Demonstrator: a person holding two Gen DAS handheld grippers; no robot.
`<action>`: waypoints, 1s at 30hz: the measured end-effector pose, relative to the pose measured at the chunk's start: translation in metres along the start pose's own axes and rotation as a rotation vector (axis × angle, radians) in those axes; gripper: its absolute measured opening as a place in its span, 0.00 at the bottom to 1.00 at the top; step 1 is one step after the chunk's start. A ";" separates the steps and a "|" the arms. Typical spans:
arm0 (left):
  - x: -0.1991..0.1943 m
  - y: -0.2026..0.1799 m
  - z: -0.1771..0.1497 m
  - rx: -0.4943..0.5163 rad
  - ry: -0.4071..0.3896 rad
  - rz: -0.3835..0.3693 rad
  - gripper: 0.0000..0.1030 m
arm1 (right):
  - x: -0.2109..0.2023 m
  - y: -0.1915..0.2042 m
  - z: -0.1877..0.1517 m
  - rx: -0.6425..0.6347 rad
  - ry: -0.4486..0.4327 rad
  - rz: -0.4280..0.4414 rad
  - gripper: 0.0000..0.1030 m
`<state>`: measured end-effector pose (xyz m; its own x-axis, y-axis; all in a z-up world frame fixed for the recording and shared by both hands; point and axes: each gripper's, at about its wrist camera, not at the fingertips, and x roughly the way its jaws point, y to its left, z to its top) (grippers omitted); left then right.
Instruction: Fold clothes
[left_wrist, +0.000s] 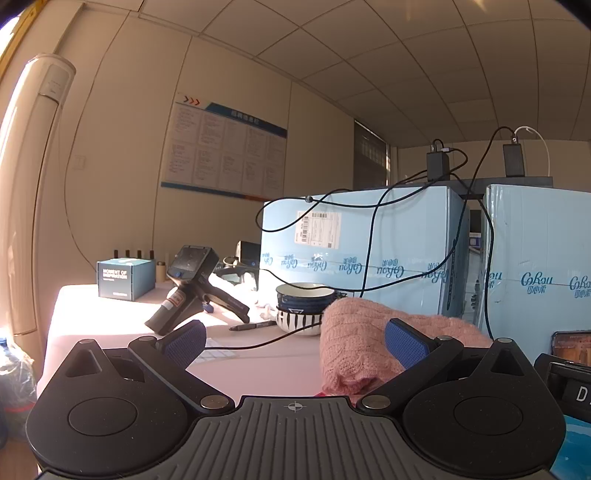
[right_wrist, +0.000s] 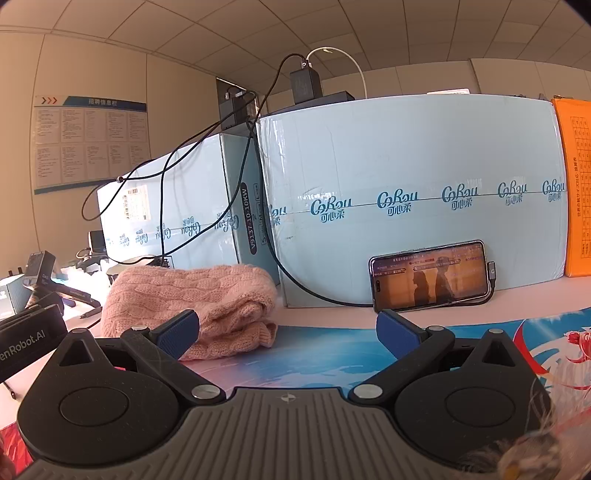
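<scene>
While the pink cable-knit sweater lay already bundled ahead, the left gripper and right gripper were held spread, empty; little folding seemed left.

- Left wrist view: low over the table, just behind its own gripper, facing level toward the blue boxes, angled to their left end, with the pink sweater close ahead.
- Right wrist view: equally low, facing the blue boxes squarely, nearer them.
- Shared: the boxes, the sweater before them, the wall notice board.
</scene>
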<state>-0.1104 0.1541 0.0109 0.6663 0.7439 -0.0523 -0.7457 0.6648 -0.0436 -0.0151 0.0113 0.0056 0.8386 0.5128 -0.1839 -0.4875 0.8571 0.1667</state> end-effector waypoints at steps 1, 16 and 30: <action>0.000 0.000 0.000 0.000 0.000 0.000 1.00 | 0.000 0.000 0.000 0.000 0.000 0.000 1.00; 0.000 0.000 0.001 -0.005 -0.007 0.001 1.00 | 0.000 0.000 -0.001 0.002 0.000 -0.003 1.00; 0.000 0.001 0.001 -0.004 -0.012 0.001 1.00 | 0.000 0.000 -0.001 0.000 0.000 -0.003 1.00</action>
<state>-0.1111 0.1545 0.0114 0.6655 0.7452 -0.0408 -0.7463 0.6639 -0.0472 -0.0154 0.0117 0.0050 0.8398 0.5105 -0.1847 -0.4852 0.8584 0.1663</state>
